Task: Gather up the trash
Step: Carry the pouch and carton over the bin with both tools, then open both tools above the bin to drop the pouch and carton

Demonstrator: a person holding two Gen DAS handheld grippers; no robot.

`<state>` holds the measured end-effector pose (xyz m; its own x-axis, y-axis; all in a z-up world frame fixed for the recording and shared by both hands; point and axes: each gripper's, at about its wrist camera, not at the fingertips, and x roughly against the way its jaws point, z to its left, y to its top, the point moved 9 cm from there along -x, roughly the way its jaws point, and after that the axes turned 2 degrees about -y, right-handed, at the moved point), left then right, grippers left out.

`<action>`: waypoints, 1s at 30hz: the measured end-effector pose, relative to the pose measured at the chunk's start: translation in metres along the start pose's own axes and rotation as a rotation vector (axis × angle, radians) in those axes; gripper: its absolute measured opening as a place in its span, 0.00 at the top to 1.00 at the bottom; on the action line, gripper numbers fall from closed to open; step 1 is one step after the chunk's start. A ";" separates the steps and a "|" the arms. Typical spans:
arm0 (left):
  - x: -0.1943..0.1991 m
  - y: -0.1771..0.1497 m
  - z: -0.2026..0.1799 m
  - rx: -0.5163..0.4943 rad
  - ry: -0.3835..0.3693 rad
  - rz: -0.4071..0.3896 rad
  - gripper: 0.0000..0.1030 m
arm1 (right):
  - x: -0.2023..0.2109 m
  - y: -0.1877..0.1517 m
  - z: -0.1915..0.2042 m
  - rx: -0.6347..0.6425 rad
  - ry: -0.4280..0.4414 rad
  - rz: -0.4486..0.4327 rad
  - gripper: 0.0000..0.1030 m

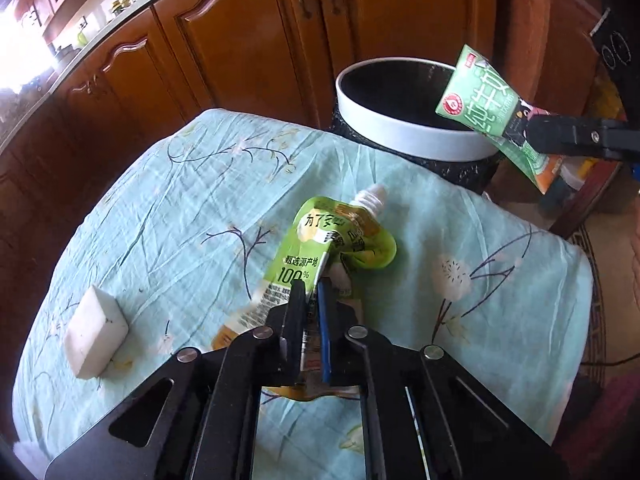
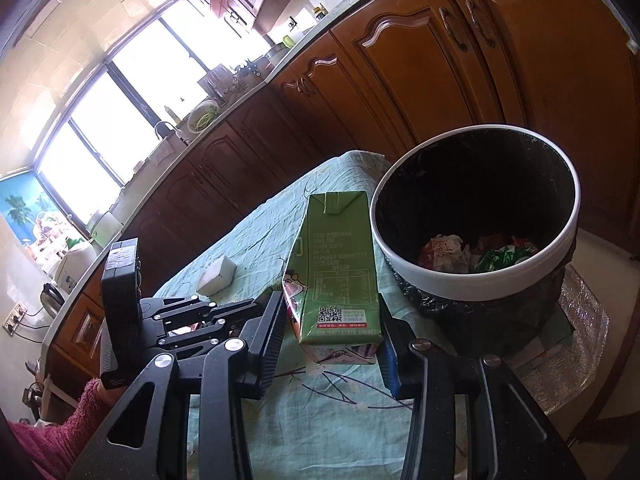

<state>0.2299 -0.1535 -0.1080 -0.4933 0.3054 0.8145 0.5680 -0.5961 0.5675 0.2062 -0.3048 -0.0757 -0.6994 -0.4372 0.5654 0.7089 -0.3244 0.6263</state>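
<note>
Two grippers are in my hands, and each has a piece of trash in it. My left gripper [image 1: 310, 292] is squeezed fully together on the lower edge of the pouch [image 1: 320, 248], a crumpled green spouted drink pouch that lies on the tablecloth [image 1: 160, 208] on the near side of the bin [image 1: 404, 132]. Its white spout points toward the bin, and its bottom end passes between my two fingers.

My right gripper [image 2: 332, 312] stands about half open, its pads pressed on both sides of the carton [image 2: 336, 264], a green drink carton. I hold it by its lower part; it stands nearly upright, leaning a little, just beside the bin's white rim on the table side. Seen from my left wrist, the carton hangs in the air at the bin's right edge, partly over the opening, clear of the tablecloth.

The bin is round, with a white rim and a black liner, and it stands beyond the far edge of the table, in front of the brown cabinets [image 1: 248, 40]. Crumpled wrappers [image 2: 476, 252] lie at its bottom.

A white block [image 1: 96, 332] sits on the tablecloth well apart from the bin, on the far left side of the pouch. A pink sleeve [image 2: 60, 432] shows beside my left gripper in the right wrist view.
</note>
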 end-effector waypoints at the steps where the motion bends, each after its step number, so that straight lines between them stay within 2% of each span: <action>1: 0.005 0.003 0.001 0.036 -0.022 -0.018 0.98 | 0.004 0.002 -0.001 -0.001 -0.002 -0.009 0.59; 6: 0.033 0.018 0.003 0.178 -0.086 -0.107 0.98 | 0.023 0.009 -0.007 -0.004 -0.011 -0.048 0.59; 12: 0.044 0.033 -0.004 0.293 -0.166 -0.156 0.98 | 0.032 0.013 -0.023 -0.018 -0.035 -0.065 0.59; 23: 0.042 0.080 -0.038 0.278 -0.228 -0.197 0.98 | 0.046 0.027 -0.052 -0.039 -0.088 -0.088 0.59; 30: 0.030 0.105 -0.052 0.261 -0.244 -0.187 0.98 | 0.045 0.038 -0.061 -0.026 -0.113 -0.088 0.59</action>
<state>0.2408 -0.2453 -0.0306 -0.4512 0.5771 0.6808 0.6469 -0.3140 0.6949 0.2070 -0.3882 -0.0597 -0.7636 -0.3094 0.5668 0.6456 -0.3795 0.6627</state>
